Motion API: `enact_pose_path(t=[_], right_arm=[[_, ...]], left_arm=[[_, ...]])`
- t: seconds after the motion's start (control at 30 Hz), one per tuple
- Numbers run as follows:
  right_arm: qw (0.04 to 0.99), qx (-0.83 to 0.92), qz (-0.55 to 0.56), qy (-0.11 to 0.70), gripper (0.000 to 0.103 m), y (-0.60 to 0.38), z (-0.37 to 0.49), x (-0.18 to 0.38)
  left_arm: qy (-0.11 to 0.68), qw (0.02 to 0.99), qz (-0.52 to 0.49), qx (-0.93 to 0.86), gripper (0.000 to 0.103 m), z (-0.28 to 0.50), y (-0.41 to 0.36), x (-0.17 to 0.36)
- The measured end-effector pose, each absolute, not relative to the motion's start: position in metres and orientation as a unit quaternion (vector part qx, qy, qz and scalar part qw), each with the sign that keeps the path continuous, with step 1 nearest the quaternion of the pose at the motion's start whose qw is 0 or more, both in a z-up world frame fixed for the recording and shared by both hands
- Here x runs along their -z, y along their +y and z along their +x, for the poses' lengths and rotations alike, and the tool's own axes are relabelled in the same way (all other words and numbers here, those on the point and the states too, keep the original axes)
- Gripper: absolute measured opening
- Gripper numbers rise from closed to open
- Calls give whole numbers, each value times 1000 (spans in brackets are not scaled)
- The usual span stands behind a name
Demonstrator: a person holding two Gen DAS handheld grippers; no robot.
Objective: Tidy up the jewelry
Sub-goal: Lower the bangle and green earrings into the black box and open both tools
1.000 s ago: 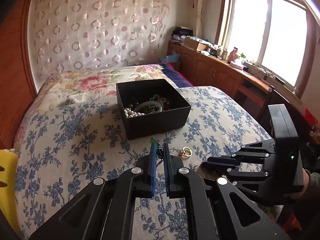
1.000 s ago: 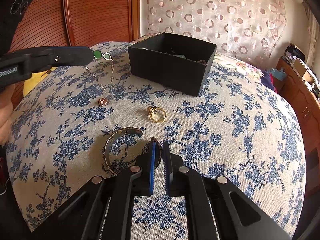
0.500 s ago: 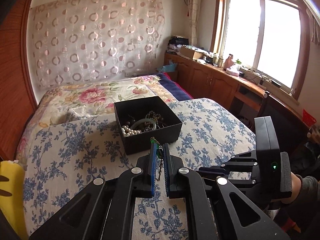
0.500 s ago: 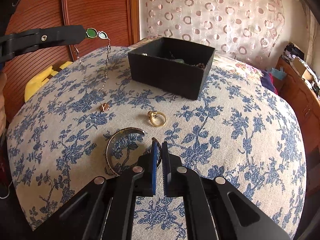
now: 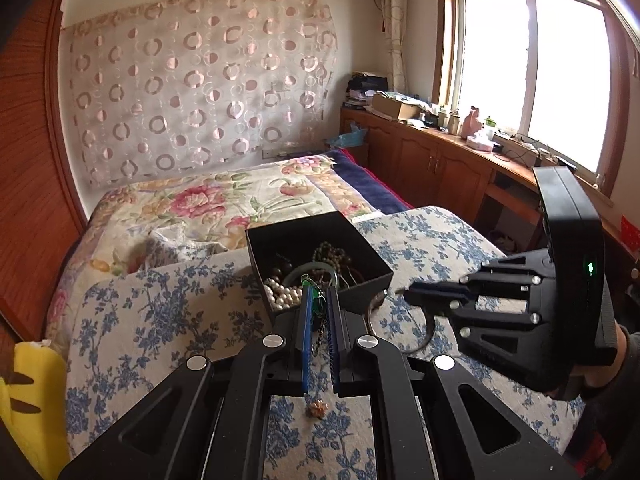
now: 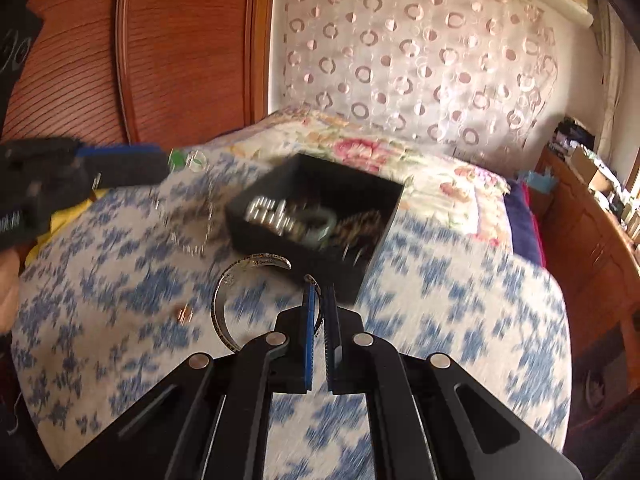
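A black open box sits on the blue-flowered cloth; inside lie pearls, a jade bangle and dark beads. My left gripper is shut on a green pendant necklace, and its chain hangs down between the fingers, just short of the box. In the right wrist view, blurred by motion, my right gripper is shut on one end of a silver cuff bracelet, held off the cloth before the box. The left gripper and green pendant show at left.
A small copper flower piece lies on the cloth under my left gripper. A yellow object sits at the left edge. Behind the box is a floral bedspread; a cluttered wooden cabinet runs under the window at right.
Both grippers have risen. The right one has lifted the silver cuff off the cloth toward the box. The left one has carried the pendant nearer the box.
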State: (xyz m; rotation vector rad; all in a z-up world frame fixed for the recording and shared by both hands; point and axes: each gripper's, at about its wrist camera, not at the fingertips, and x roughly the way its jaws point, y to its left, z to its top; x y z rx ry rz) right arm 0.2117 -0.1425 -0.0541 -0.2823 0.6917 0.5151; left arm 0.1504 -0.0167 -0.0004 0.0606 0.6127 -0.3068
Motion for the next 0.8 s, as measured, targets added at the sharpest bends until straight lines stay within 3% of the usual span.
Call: enact_pose_path(t=[0.47,0.8], right_arm=[[905,-227,-102,344,6,-138,292,48],[898,-245,-93,353,8,-137,293,53]], left_arm=[[306,941,29,141,6,180,-17,2],[310,940,35,139,6,205,-26,-2]])
